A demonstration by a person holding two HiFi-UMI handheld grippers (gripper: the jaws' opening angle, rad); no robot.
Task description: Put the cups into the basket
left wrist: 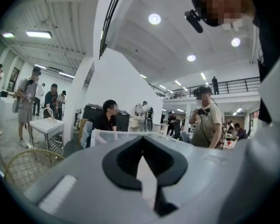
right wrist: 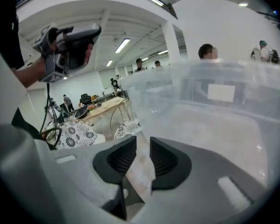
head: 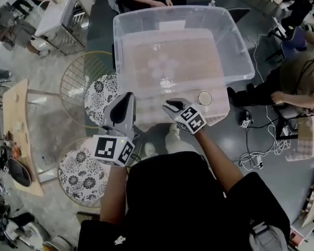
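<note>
Bright ceiling lights [left wrist: 154,18], fisheye-warped edges, blurred foreground.

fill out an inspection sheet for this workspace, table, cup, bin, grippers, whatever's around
surface: pale table, mostly covered by the bin
job's things: clear plastic bin, no cup seen inside; one cup upright on the table, just outside the bin's near wall
clutter: nothing seen on the table
grippers: left gripper fingers together, empty; right gripper fingers slightly apart, nothing between them, cup off to its right
cables: loose cables on the floor at right
surroundings: floral stools, gold wire stool, people seated around
</note>
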